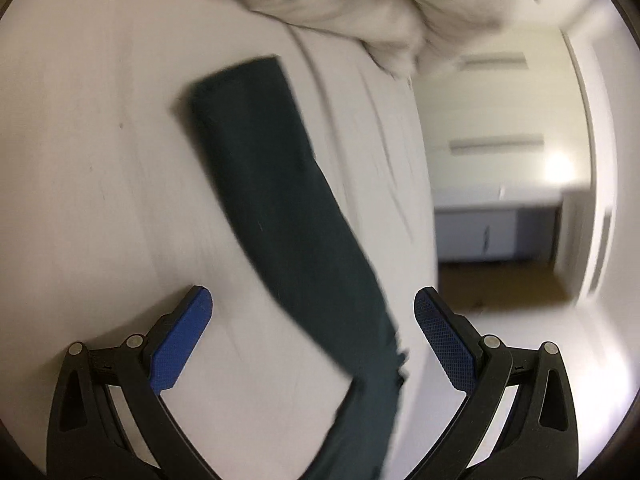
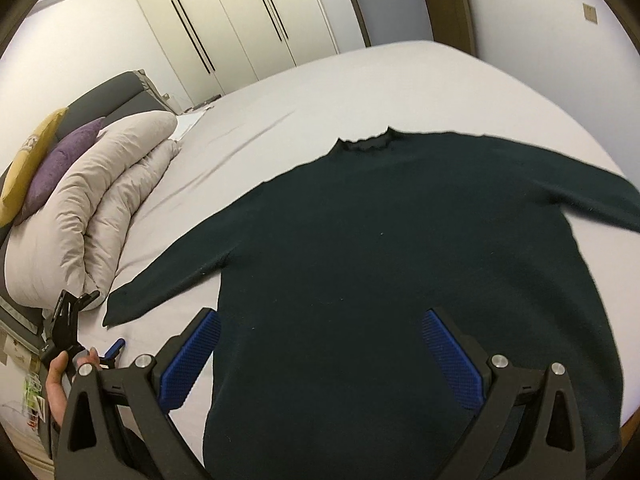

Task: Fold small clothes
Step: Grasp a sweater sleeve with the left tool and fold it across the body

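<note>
Right, one dark green sweater point(image 2: 400, 264) lies flat on the pale bed sheet point(image 2: 360, 92), collar at the far side, both sleeves spread out left and right. The left sleeve point(image 1: 276, 200) runs diagonally across the sheet in the left wrist view, blurred, its cuff at the far end.

The right gripper point(image 2: 320, 356) hovers over the sweater's lower body, its two blue-padded fingers spread wide, grasping nothing. The left gripper point(image 1: 314, 340) is likewise released, fingers wide apart on either side of the sleeve; whether they touch the cloth I can't tell. From the right wrist view that left gripper point(image 2: 76, 332) shows at the near left edge of the bed, in the person's hand point(image 2: 60, 380).

Further out: one folded beige duvet point(image 2: 92, 216) on the left side of the bed, just beside the sleeve's cuff. Two cushions lean behind it, one purple point(image 2: 60, 160) and one yellow point(image 2: 28, 164). Beyond the far edge stands a wardrobe point(image 2: 240, 20) with long dark handles.
</note>
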`<state>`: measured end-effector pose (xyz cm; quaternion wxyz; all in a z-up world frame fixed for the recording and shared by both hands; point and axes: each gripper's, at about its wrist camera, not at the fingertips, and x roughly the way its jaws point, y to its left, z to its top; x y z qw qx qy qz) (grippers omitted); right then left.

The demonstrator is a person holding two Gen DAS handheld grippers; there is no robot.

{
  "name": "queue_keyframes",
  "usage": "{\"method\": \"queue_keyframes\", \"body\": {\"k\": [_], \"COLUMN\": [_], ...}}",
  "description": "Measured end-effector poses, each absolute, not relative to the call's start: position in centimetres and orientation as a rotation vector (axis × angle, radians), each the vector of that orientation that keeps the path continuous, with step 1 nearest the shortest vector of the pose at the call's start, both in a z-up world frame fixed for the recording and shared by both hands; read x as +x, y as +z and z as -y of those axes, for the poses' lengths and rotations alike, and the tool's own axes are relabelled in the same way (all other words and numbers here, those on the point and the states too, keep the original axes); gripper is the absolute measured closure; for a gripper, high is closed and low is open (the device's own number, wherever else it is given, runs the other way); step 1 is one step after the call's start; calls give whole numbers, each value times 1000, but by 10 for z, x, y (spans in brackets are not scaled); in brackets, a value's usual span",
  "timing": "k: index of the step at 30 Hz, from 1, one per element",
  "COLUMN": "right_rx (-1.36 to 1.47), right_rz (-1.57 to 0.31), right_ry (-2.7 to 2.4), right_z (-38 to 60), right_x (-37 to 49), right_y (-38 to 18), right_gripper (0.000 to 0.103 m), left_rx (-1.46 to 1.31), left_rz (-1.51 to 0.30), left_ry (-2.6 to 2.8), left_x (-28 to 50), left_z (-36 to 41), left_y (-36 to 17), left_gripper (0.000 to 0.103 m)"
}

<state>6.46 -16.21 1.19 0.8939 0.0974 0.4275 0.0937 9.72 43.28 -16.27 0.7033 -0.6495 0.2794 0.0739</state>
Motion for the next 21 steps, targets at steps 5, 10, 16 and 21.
{"method": "queue_keyframes", "body": {"k": [5, 10, 16, 21], "right_rx": [232, 254, 273, 307], "right_rz": [-916, -912, -899, -871], "right_ry": [197, 206, 203, 185], "right_z": [162, 162, 170, 189], "right_x": [74, 79, 80, 80], "right_y": [0, -3, -7, -7], "right_gripper": [0, 0, 0, 1], "left_rx": [-1495, -1522, -1486, -1456], "left_rz": [-561, -480, -467, -507], "left_ry": [208, 267, 258, 288], "left_x": [113, 122, 138, 131], "left_z": [-456, -472, -461, -456], "left_y": [-170, -173, -177, -191], "left_gripper": [0, 1, 35, 81]}}
